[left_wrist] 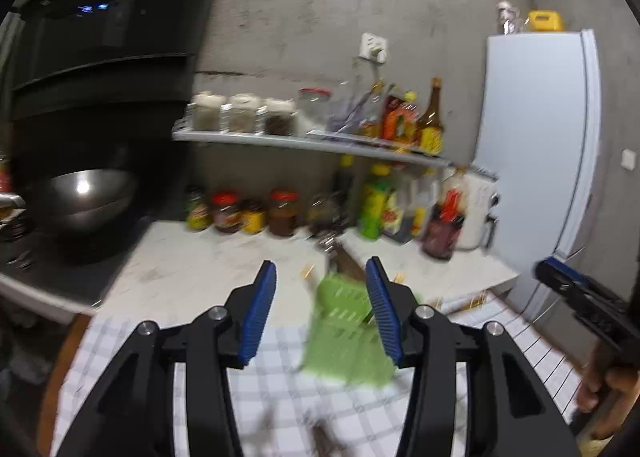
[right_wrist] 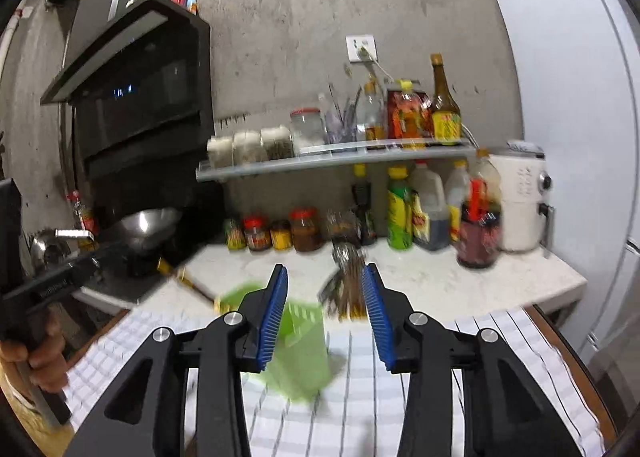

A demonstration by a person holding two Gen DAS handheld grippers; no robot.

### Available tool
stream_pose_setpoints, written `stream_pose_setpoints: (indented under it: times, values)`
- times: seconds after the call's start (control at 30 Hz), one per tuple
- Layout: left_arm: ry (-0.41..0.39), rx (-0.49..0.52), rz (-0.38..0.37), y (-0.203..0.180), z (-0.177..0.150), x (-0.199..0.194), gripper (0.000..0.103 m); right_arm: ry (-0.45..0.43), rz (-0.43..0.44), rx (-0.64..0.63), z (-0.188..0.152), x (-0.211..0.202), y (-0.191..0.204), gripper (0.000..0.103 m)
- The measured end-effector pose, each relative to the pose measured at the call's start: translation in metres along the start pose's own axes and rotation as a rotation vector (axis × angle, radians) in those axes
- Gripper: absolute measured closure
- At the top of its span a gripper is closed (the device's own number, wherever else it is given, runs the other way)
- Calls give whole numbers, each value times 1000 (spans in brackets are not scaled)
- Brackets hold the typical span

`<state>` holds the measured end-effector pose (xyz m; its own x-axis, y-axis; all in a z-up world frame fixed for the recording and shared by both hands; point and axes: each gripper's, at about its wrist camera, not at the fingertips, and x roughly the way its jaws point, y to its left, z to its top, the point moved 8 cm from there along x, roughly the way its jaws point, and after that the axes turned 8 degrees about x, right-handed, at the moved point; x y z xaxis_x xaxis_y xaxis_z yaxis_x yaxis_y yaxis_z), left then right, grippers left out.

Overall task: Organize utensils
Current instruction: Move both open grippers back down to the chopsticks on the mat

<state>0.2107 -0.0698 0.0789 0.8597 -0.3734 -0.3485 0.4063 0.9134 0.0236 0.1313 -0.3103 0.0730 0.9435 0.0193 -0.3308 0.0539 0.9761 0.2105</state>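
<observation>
left gripper (left_wrist: pixel 320 277) jaws wide, green holder (left_wrist: pixel 344 333) between; jars (left_wrist: pixel 248 213) behind.

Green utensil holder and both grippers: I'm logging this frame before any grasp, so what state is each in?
Green utensil holder: upright on the checked cloth, nothing visibly inside, blurred.
Utensil bundle: lying on the counter behind the holder.
Left gripper: open, holding nothing.
Right gripper: open, holding nothing.

No legible text, bottle labels (right_wrist: pixel 445 124) and jar labels (left_wrist: pixel 226 219) blurred, range hood display (right_wrist: pixel 122 90) unreadable
</observation>
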Motion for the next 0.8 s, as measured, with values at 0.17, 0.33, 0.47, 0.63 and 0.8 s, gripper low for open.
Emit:
stream_pose_setpoints:
  times: [0.17, 0.33, 0.47, 0.63, 0.8]
  values:
    - [143, 27, 81, 5, -82, -31, 55, 188, -4, -10, -81, -21, -3, 61]
    - [331, 7, 102, 5, -176, -54, 55, 333, 3, -18, -157, -38, 3, 61]
    - [459, -22, 101, 3, -234, -76, 55, 404, 8, -28, -197, -51, 14, 61]
    - [528, -2, 129, 2, -254, -88, 55, 470, 30, -80, -229, -54, 40, 61]
    - [535, 7, 101, 2, -252, -85, 55, 528, 76, -114, -247, -41, 66, 63]
